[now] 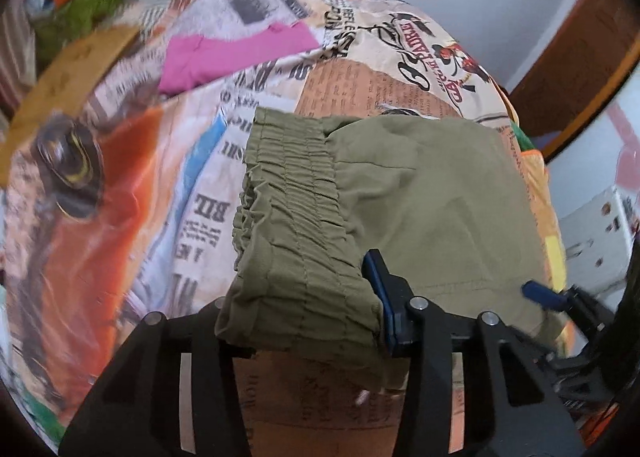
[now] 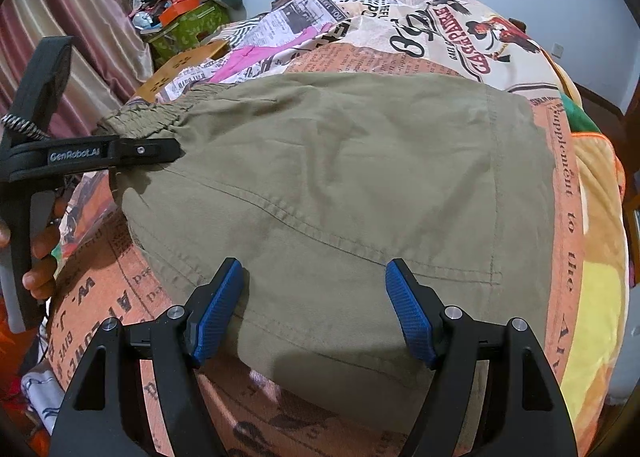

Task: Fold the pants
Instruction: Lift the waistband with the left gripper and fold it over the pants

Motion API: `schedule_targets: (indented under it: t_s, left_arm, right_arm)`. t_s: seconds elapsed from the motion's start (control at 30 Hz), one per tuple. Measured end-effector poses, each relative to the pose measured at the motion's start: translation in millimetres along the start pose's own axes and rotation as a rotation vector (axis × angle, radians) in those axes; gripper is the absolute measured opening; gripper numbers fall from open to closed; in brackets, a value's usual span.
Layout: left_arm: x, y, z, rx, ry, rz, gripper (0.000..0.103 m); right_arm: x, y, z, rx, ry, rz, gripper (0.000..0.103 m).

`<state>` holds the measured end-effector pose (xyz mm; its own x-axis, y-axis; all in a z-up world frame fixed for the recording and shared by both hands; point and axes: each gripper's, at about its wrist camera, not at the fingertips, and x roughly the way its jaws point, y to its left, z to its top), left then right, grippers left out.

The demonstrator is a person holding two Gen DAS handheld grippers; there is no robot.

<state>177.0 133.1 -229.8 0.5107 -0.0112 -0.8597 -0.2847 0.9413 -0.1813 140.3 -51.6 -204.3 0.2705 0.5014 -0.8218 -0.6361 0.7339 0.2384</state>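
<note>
The olive-green pants (image 2: 328, 185) lie spread on a bed covered with a newspaper-print bedspread (image 2: 436, 37), the cloth mostly flat with soft creases and stitched seams running across it. The left gripper (image 1: 304, 317) has its jaws clamped on the gathered elastic waistband (image 1: 292, 209), which bunches in ruched ridges and drapes over the jaws, hiding one finger; the blue pad (image 1: 380, 293) of the other presses against the band's side. From the right wrist view that same gripper comes in from the left, biting the waistband corner, with a person's fingers (image 2: 40, 253) wrapped round its handle. The right gripper (image 2: 316, 305) hovers low at the near edge of the pants, its jaws standing wide apart with the blue pads (image 2: 220, 313) resting on either side of a flat stretch of fabric, gripping nothing. Beyond the jaws, a pink garment (image 1: 236, 53) lies farther up the bedspread.
</note>
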Motion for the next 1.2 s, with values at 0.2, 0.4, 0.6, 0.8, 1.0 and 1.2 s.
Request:
schedule_targets:
  t_s: [0.2,0.4,0.6,0.8,1.0,1.2]
  left_arm:
    - [-24.1,17.1,-9.6,0.042,-0.061,0.114,0.045]
    - [-53.1,41.9,-13.5,0.069,-0.148,0.303,0.044]
    - [-66.7,40.1,-10.8,0.085,-0.179,0.329,0.044]
    - [-85.1,-3.3,-2.6,0.203,-0.273,0.342,0.034]
    - [-100.9,-55.5,12.1,0.311,-0.333,0.221,0.029]
    - [-98.4,-106.7,23.1,0.379,-0.325,0.084,0.028]
  right_arm:
    - [-25.1,-13.8,-12.7,0.071,-0.054,-0.015,0.070]
    - [-38.1,-35.2,-22.7,0.140,-0.062,-0.077,0.070]
    - [-31.3,-45.1,-36.9,0.198,-0.030,-0.084,0.070]
    - [-30.1,-42.5,-38.7,0.197,-0.030,-0.083,0.070]
    - [-30.1,-44.4,-40.9,0.209,-0.042,-0.073,0.070]
    - [-28.3,-46.1,-41.5,0.217,-0.042,-0.058,0.070]
